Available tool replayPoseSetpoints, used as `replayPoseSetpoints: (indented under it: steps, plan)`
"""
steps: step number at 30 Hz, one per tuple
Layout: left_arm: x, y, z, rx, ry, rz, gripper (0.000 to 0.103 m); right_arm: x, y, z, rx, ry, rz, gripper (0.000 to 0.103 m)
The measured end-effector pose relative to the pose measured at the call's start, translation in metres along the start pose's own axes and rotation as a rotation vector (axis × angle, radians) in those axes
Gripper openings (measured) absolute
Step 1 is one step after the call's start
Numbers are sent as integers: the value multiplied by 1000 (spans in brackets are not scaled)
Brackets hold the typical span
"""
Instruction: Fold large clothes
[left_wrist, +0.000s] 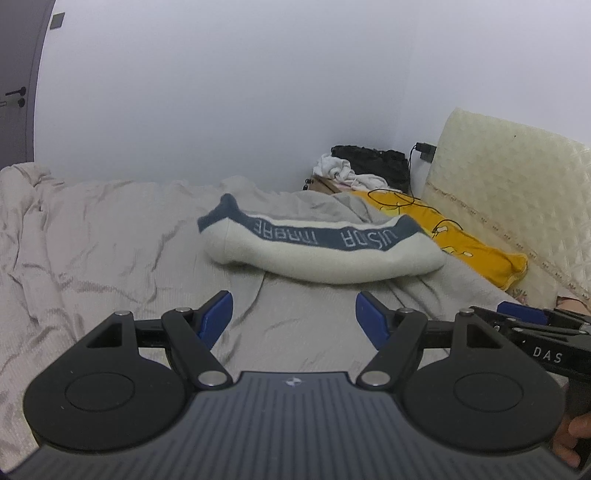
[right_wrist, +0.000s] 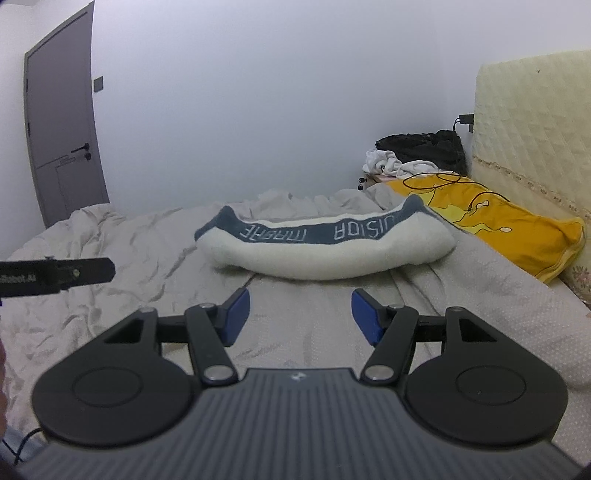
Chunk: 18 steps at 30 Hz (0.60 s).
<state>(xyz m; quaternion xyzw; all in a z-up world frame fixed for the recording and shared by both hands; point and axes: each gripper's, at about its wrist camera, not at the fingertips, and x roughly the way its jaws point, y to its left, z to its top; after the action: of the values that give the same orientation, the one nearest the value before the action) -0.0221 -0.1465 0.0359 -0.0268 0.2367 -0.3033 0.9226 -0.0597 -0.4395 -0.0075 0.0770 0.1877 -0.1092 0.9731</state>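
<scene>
- The left gripper (left_wrist: 294, 314) stands wide, its blue pads (left_wrist: 216, 317) apart with nothing between them but the grey bedcover (left_wrist: 92, 236) below.
- The right gripper (right_wrist: 300, 315) is likewise wide, with blue pads (right_wrist: 236, 314) parted and empty; neither pad touches cloth.
- The folded white sweater (left_wrist: 325, 254), with a blue-grey band of lettering along its far edge, lies on the bed at twelve o'clock from the left gripper, a little toward one o'clock, well apart from the fingertips.
- In the right wrist view the same sweater (right_wrist: 325, 251) lies at twelve o'clock ahead of the jaws, again apart from them, its long side running across the view.
- A flatter grey garment (right_wrist: 303, 325) or sheet is spread under and in front of both grippers, reaching up to the sweater; whether it is clothing or bedding I cannot tell.
- A yellow pillow (right_wrist: 509, 229) lies at two o'clock from the sweater, against a cream quilted headboard (right_wrist: 532, 122).
- A heap of white and black clothes (right_wrist: 417, 155) sits in the corner at one o'clock.
- The right gripper's tip shows at three o'clock in the left view (left_wrist: 524, 314); part of the left gripper shows at nine o'clock in the right view (right_wrist: 66, 277).
- A grey door (right_wrist: 62, 122) stands at ten o'clock.
</scene>
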Motion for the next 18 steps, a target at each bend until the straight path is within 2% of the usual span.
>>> replayPoseSetpoints:
  steps: [5, 7, 10, 12, 16, 18]
  plan:
    - [6, 1, -3, 8, 12, 4, 81, 1, -2, 0, 11, 14, -8, 64]
    - [7, 1, -4, 8, 16, 1, 87, 1, -2, 0, 10, 14, -9, 65]
    - [9, 0, -4, 17, 20, 7, 97, 1, -4, 1, 16, 11, -8, 72]
    - [10, -2, -4, 21, 21, 9, 100, 0, -5, 1, 19, 7, -11, 74]
    - [9, -5, -5, 29, 17, 18, 101, 0, -7, 2, 37, 10, -17, 90]
    - [9, -6, -4, 30, 16, 20, 101, 0, -9, 2, 47, 14, -30, 91]
